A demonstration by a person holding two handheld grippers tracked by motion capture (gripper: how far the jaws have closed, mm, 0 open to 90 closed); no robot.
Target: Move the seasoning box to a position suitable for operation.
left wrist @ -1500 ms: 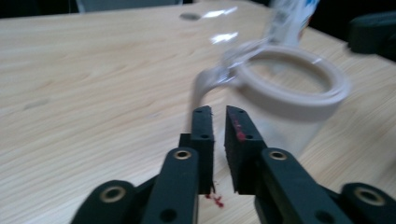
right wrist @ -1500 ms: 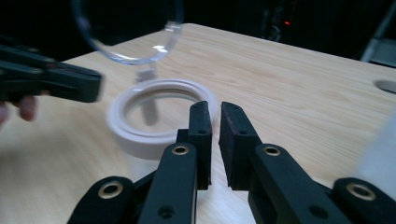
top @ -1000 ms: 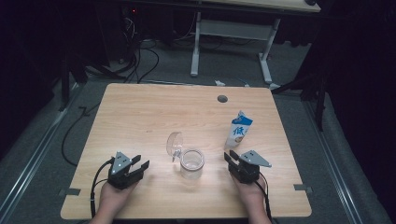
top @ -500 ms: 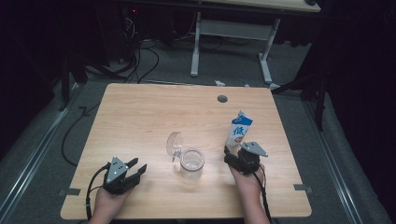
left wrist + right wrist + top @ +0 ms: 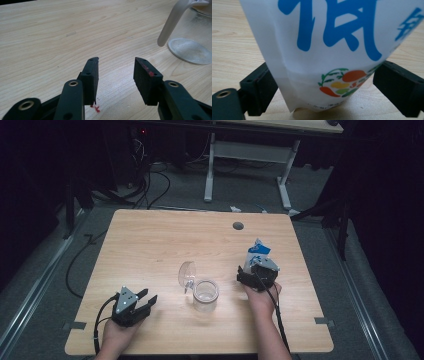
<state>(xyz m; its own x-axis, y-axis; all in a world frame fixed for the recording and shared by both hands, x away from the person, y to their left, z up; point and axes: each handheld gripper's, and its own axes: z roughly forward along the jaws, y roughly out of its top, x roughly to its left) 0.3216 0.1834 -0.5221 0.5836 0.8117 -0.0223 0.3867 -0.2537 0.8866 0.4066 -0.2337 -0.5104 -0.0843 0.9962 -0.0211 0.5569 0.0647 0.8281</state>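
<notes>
Right hand-held gripper (image 5: 251, 270) straddles the carton (image 5: 257, 253), jaws just opened, near table's right edge.

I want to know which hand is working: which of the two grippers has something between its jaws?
The right gripper: its jaws have just opened and now straddle the white carton with blue lettering. The left gripper has only bare table between its jaws.

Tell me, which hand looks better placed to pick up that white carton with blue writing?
The right: its gripper already has its fingers on either side of the white carton with blue writing. The left gripper sits far away.
</notes>
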